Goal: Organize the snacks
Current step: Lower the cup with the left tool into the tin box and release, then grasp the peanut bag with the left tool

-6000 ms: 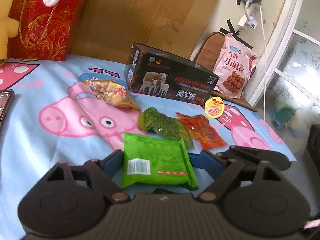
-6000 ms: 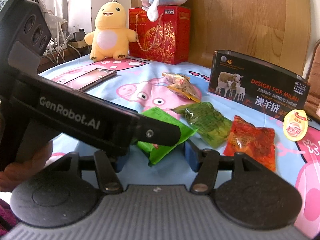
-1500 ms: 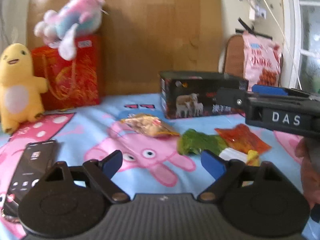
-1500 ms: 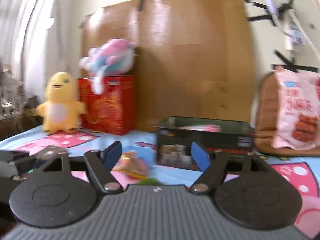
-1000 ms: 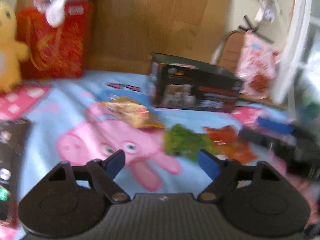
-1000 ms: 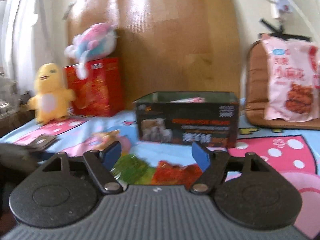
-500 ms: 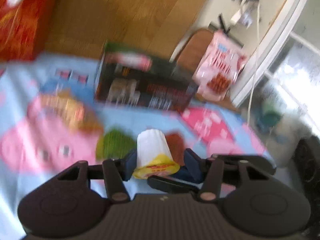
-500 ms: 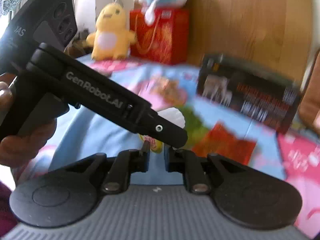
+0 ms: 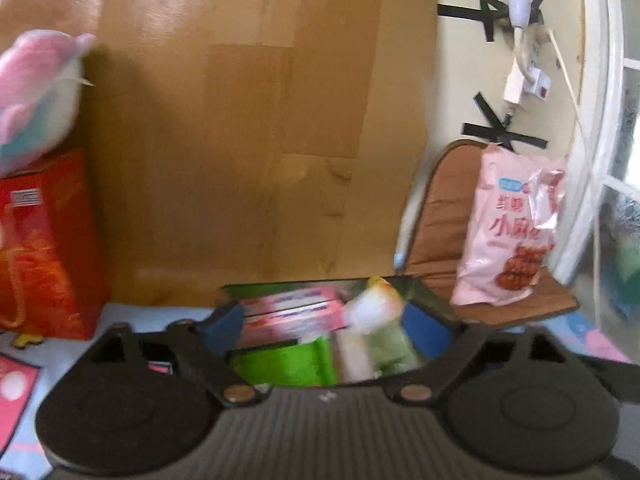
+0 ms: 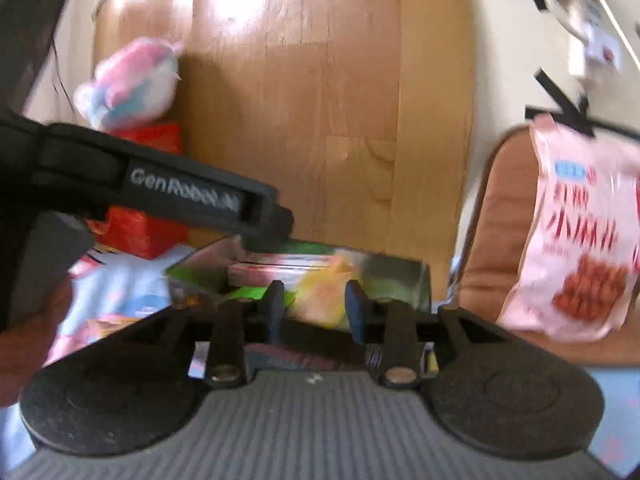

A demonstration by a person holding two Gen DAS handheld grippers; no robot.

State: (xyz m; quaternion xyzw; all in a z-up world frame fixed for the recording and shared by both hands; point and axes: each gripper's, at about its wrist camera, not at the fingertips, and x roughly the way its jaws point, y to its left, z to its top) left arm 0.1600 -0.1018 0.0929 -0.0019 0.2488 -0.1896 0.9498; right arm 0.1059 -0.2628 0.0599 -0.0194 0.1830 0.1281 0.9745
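The dark snack box [image 9: 428,296] stands open below my left gripper [image 9: 324,326], whose blue-padded fingers are spread wide. Inside it lie a pink packet [image 9: 288,312], a green packet [image 9: 280,364] and a white jelly cup with a yellow lid [image 9: 374,306], blurred, loose between the jaws. In the right wrist view my right gripper [image 10: 314,308] hovers over the same box [image 10: 400,280], jaws partly apart and empty, with the blurred yellow cup [image 10: 320,296] beyond them. The left gripper's black body [image 10: 160,196] crosses that view at the left.
A wooden board [image 9: 248,120] backs the box. A red gift bag [image 9: 44,248] with a plush toy [image 9: 36,92] stands at the left. A pink snack bag [image 9: 512,232] leans on a brown chair [image 9: 436,216] at the right. A blue cartoon cloth [image 10: 116,284] covers the table.
My left gripper held the jelly cup half a second ago; now its jaws are wide open over the box and the cup is inside. Both grippers rose and moved toward the box.
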